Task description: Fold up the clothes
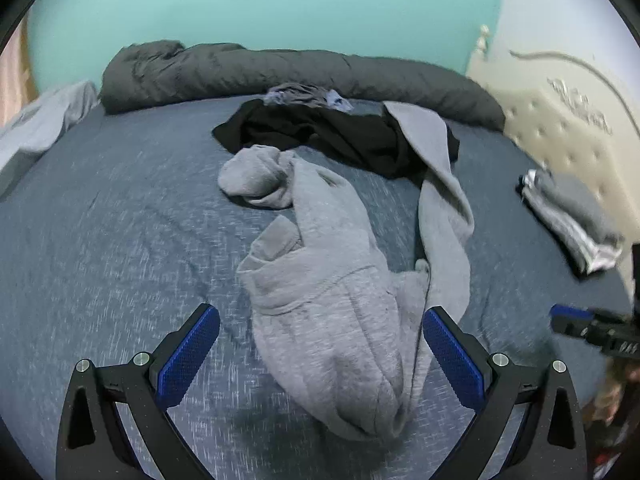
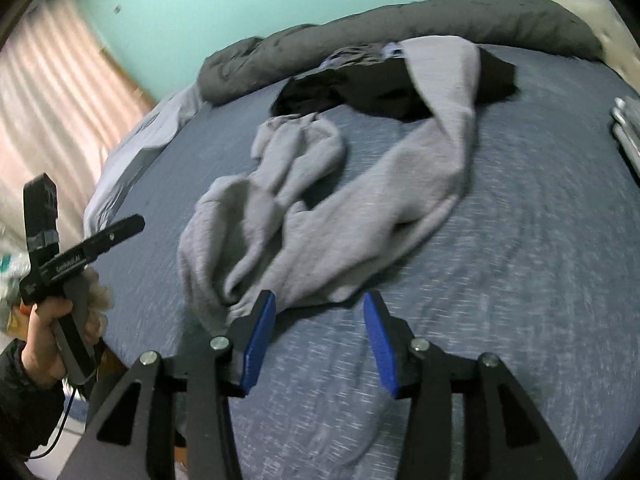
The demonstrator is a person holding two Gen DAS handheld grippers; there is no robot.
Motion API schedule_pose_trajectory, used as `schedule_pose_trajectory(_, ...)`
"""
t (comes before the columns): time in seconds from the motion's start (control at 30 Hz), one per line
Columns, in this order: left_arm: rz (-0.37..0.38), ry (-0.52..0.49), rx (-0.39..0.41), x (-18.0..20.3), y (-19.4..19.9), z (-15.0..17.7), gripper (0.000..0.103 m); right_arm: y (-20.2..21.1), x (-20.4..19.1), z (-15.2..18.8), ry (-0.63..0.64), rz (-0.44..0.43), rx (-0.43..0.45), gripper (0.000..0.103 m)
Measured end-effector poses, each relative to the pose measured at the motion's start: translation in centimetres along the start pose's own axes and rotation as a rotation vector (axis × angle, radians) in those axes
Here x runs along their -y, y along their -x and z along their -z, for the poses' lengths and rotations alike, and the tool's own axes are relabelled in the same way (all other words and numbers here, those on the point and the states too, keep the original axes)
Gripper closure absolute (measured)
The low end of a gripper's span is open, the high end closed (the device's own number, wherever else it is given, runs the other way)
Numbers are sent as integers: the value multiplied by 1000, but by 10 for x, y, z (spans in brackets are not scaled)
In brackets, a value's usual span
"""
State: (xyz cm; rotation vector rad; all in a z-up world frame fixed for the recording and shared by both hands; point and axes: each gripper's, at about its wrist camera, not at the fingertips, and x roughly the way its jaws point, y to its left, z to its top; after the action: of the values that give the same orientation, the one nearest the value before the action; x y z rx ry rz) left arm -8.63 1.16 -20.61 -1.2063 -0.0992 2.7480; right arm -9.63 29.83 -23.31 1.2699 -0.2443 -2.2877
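Observation:
A crumpled light grey fleece garment (image 1: 332,280) lies across the blue-grey bed sheet (image 1: 120,220), one long part trailing back over a black garment (image 1: 340,136). My left gripper (image 1: 321,310) hovers open and wide, its blue pads on either side of the grey garment's near end, not pressing it. In the right wrist view the same grey garment (image 2: 320,208) spreads ahead, and my right gripper (image 2: 319,295) stands open just at its near hem, with nothing pinched between the pads. A hand (image 2: 44,320) holds the left gripper's handle at the far left.
A rolled dark grey duvet (image 1: 280,72) runs along the far side of the bed under a teal wall. A small folded stack of grey clothes (image 1: 572,220) sits at the right edge by a cream tufted headboard (image 1: 560,128). A pale sheet (image 2: 132,148) hangs off the left side.

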Motion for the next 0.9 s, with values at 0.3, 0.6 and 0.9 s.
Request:
schedule_pose_trajectory(0.3, -11, 22, -61, 3, -31, -4, 0, -2, 18, 4, -49, -8, 20, 56)
schedule_pose_trajectory(0.6, 1, -2, -112, 2, -55, -9, 23, -9, 22, 3, -55, -24, 14, 56)
schedule_pose_trajectory(0.9, 29, 24, -166, -1, -78, -3, 72, -15, 27, 3, -80, -26, 9, 56)
